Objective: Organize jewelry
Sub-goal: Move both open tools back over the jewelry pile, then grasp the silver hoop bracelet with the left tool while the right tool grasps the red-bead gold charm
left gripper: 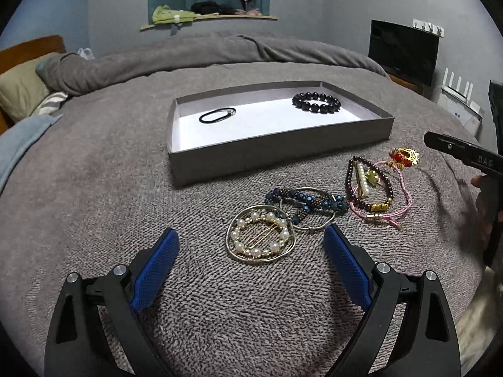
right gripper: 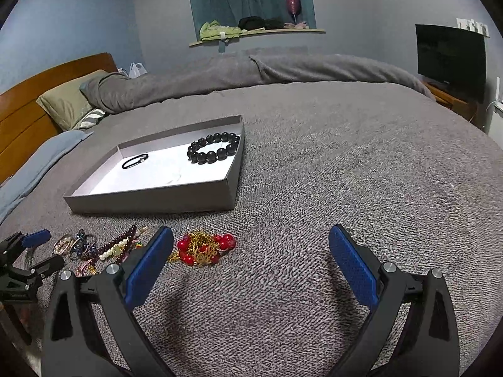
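A grey shallow box (left gripper: 276,154) (right gripper: 151,198) lies on the bed and holds a black bead bracelet (left gripper: 316,102) (right gripper: 213,148) and a thin black band (left gripper: 217,115) (right gripper: 134,161). In front of it lie a pearl ring clip (left gripper: 259,238), a blue bead bracelet (left gripper: 306,201), a dark red bead bracelet (left gripper: 369,188), a pink cord (left gripper: 399,207) and a red and gold piece (left gripper: 404,156) (right gripper: 202,248). My left gripper (left gripper: 251,238) is open, just short of the pearl clip. My right gripper (right gripper: 251,242) is open and empty, the red and gold piece beside its left finger.
The grey blanket (right gripper: 345,172) covers the bed. Pillows (left gripper: 22,91) and a wooden headboard (right gripper: 28,110) are at the left. A dark screen (right gripper: 449,59) stands at the right. The left gripper also shows in the right wrist view (right gripper: 37,251).
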`<state>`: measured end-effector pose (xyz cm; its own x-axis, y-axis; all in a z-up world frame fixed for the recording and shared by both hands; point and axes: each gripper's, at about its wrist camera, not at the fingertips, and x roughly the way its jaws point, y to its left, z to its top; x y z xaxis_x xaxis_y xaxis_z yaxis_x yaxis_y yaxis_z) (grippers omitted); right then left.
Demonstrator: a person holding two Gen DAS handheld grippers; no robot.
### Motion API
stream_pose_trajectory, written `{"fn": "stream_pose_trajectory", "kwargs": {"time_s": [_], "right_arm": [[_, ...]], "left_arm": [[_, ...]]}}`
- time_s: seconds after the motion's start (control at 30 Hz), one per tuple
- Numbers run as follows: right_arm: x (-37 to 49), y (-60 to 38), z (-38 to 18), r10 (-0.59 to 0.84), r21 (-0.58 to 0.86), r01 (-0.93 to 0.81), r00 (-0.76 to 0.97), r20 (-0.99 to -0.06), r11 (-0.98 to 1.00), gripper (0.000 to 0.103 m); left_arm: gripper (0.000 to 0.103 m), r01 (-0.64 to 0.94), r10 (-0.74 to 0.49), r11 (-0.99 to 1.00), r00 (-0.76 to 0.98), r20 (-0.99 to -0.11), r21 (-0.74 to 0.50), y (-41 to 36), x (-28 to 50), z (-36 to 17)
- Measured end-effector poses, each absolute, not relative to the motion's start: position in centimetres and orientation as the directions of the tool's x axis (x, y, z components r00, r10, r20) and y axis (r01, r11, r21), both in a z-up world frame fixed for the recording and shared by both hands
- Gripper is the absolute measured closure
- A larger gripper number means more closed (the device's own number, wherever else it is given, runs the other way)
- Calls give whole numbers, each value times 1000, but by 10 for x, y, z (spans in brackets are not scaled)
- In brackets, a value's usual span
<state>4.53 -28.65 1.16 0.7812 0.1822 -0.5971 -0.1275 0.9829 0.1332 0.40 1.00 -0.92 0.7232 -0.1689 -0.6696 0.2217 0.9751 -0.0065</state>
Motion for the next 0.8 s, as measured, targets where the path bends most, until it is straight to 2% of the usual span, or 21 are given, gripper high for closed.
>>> {"fn": "stream_pose_trajectory", "kwargs": {"time_s": [0.23,0.4,0.67,0.8], "right_arm": [[47,-288,10,184,146,-119,777,-602,982,5],[45,-286,10,181,135,-124,779,-600,983,5],[44,-280,7,200,126,-156,758,-621,980,5],[43,-273,6,217,109,-192,750,-625,975,5]], "left_arm": [[15,228,-196,973,722,-663,-40,14,6,-8],[40,252,-212,967,703,-679,-41,12,9,-12],[48,273,-223,961,702,-676,-34,8,9,-13],[49,271,-229,961,697,-680,-46,9,10,-14]]}}
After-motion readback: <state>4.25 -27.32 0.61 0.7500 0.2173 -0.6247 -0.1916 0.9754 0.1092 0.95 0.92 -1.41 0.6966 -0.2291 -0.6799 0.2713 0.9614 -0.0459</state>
